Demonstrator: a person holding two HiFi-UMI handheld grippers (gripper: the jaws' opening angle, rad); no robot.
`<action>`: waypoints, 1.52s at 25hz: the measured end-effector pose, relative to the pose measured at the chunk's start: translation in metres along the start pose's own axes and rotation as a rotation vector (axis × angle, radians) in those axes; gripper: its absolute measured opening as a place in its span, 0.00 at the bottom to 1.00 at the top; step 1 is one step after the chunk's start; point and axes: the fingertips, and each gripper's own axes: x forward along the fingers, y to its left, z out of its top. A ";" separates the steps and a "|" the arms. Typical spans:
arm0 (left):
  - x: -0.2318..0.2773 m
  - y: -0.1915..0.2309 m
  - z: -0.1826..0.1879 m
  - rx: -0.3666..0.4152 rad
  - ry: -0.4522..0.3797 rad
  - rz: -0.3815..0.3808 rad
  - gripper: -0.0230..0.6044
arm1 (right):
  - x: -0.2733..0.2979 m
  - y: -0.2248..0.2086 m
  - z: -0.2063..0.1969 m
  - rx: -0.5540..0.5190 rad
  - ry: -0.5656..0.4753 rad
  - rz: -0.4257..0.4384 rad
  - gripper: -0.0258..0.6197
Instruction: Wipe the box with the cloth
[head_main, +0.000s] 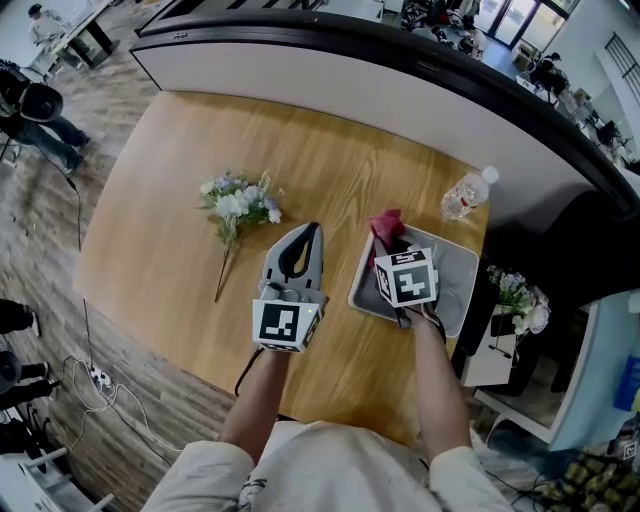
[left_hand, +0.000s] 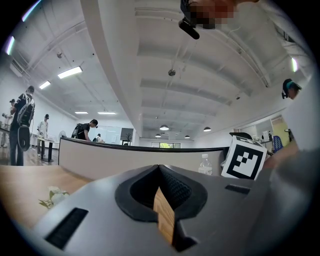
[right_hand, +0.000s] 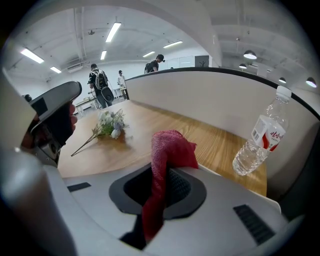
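Observation:
A shallow grey box (head_main: 460, 283) lies open on the wooden table (head_main: 330, 170) near its right edge. My right gripper (head_main: 393, 238) hovers over the box's left part, shut on a red cloth (head_main: 385, 224). In the right gripper view the cloth (right_hand: 169, 148) bunches up past the closed jaws of the right gripper (right_hand: 159, 172) and hangs down between them. My left gripper (head_main: 311, 231) is just left of the box, above the table, shut and holding nothing. In the left gripper view its jaws (left_hand: 159, 168) meet at the tip, with only a sliver of table showing between them.
A spray of white and pale blue flowers (head_main: 238, 203) lies on the table to the left. A clear water bottle (head_main: 468, 194) stands behind the box at the table's far right corner. A curved counter wall (head_main: 400, 95) borders the far edge. More flowers (head_main: 514, 296) sit off the table's right side.

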 end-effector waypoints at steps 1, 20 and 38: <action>0.000 -0.001 0.001 0.002 0.000 -0.002 0.06 | 0.000 0.000 0.000 0.001 -0.001 0.003 0.13; 0.002 -0.022 0.005 0.023 0.013 -0.040 0.06 | -0.017 -0.029 -0.019 -0.022 0.025 -0.056 0.13; 0.012 -0.054 0.006 0.033 0.017 -0.103 0.06 | -0.043 -0.057 -0.035 -0.031 0.057 -0.123 0.13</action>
